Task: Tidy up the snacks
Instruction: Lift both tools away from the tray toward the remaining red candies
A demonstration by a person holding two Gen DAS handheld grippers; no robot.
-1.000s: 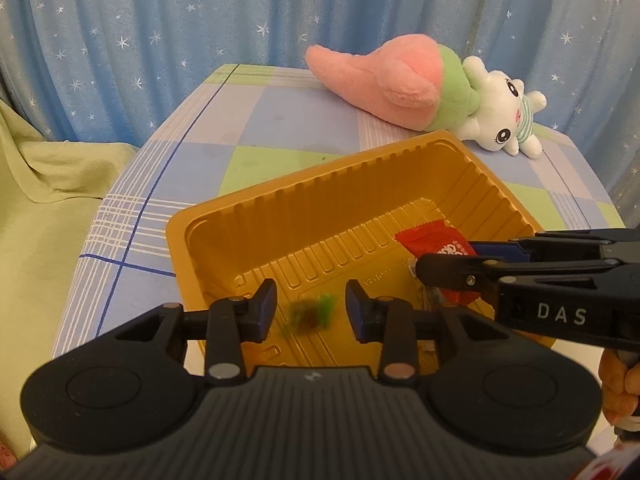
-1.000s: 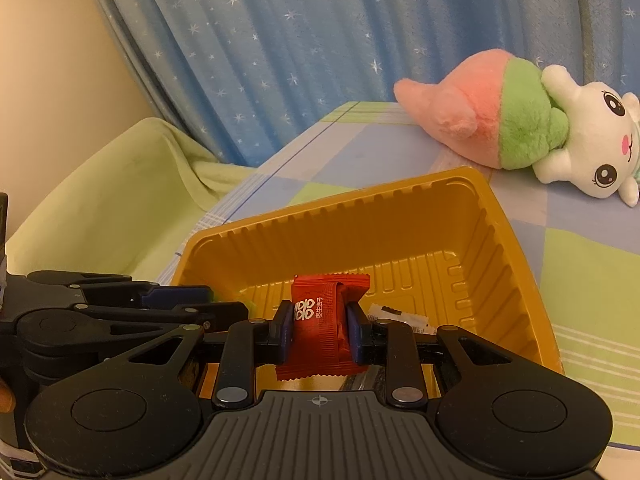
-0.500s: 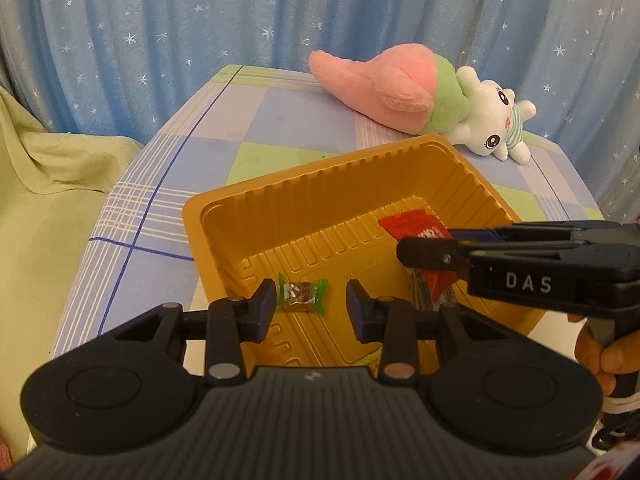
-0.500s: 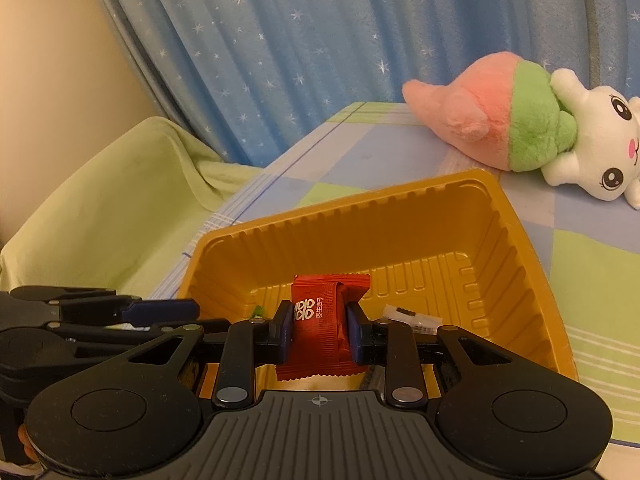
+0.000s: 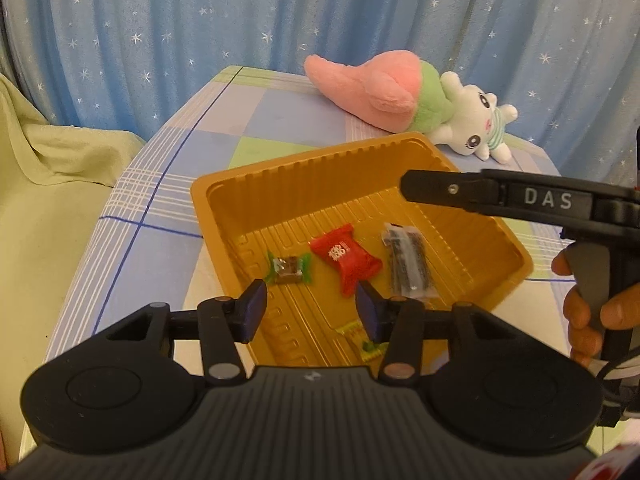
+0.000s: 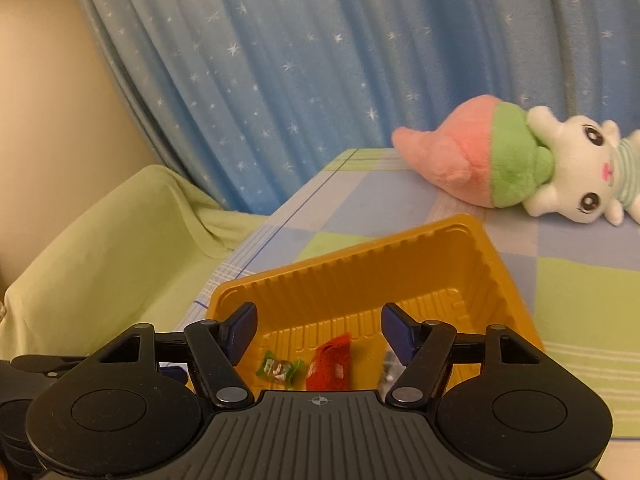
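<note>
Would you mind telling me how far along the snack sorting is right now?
Done: the red packet, green-wrapped candy and dark packet lie in the gold tray. In hand: nothing; the right claw has just opened, releasing the red packet, and the left claw has opened too, empty. Left: a yellow-green wrapper partly hidden; other snacks aren't visible.

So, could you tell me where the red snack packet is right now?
The red snack packet lies on the floor of the yellow tray, between the green-wrapped candy and the dark packet.
</note>
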